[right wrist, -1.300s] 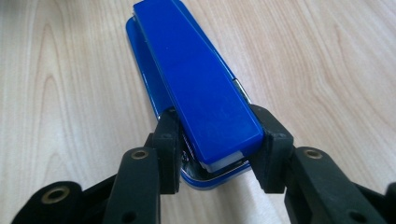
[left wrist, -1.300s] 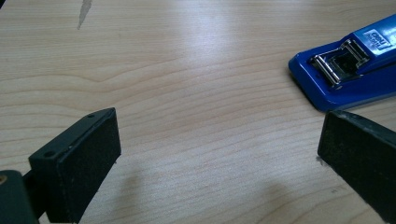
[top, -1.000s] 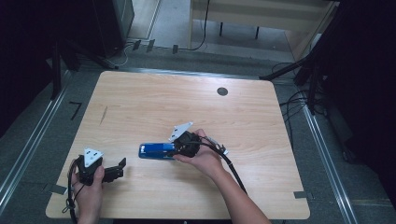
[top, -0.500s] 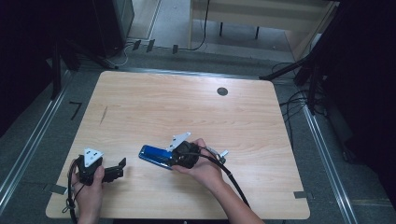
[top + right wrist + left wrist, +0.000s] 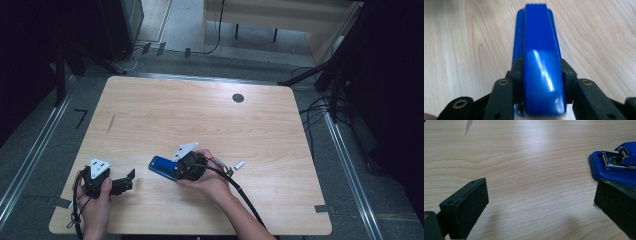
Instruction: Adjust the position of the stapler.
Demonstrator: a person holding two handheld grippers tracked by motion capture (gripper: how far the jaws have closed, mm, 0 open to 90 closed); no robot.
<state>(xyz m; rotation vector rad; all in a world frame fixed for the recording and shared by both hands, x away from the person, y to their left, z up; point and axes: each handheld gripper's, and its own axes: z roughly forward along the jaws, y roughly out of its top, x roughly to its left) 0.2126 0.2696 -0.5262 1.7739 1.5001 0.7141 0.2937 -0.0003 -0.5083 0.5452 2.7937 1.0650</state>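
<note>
Right gripper clamps stapler; left gripper waits wide

Right gripper [image 5: 181, 171] holds the blue stapler [image 5: 162, 167] across its sides, near the rear end — right gripper view shows the pads pressed on both flanks of the glossy top arm. Grip sits well back from the nose, probably so the front end stays free and the body can be steered or lifted as one piece. Stapler lies low on the wooden table [image 5: 200, 120], front half of the board, nose aimed toward the person's left.

Left gripper [image 5: 120, 184] rests at the near-left corner, jaws spread wide, nothing between them. Left gripper view shows the stapler's metal mouth just past one pad: likely parked ready to take the nose end.

Small silver piece [image 5: 239, 164] lies apart, right of the hands; too small to identify
</note>
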